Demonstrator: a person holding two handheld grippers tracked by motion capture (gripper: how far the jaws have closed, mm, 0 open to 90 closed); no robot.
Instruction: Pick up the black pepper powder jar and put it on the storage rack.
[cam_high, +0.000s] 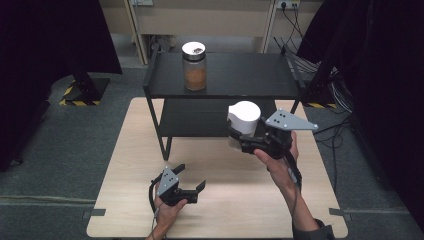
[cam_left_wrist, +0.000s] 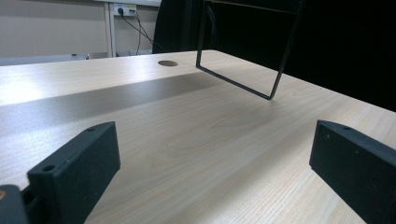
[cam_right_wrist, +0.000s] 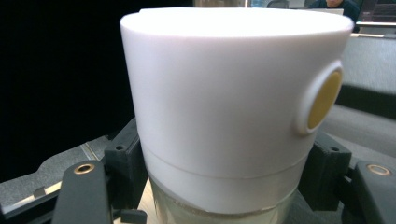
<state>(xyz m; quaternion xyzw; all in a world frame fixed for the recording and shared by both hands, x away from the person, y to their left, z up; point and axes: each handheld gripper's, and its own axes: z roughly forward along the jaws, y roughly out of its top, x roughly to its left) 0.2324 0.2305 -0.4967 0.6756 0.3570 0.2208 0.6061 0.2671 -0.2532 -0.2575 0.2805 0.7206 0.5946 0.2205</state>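
White-lidded clear jar (cam_high: 243, 121) sits clamped upright in the right claw (cam_high: 239, 141), likely bound for the black metal shelf (cam_high: 225, 75); left claw (cam_high: 191, 179) rests apart on the pale wooden table (cam_high: 130, 165).

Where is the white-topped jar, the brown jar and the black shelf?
white-topped jar (cam_high: 244, 118), high view, on its white lid.
brown jar (cam_high: 194, 76), high view, on its glass side.
black shelf (cam_high: 250, 75), high view, on its bare top.

No readable text, label, brand or number on any item; all surfaces plain or too blurred.
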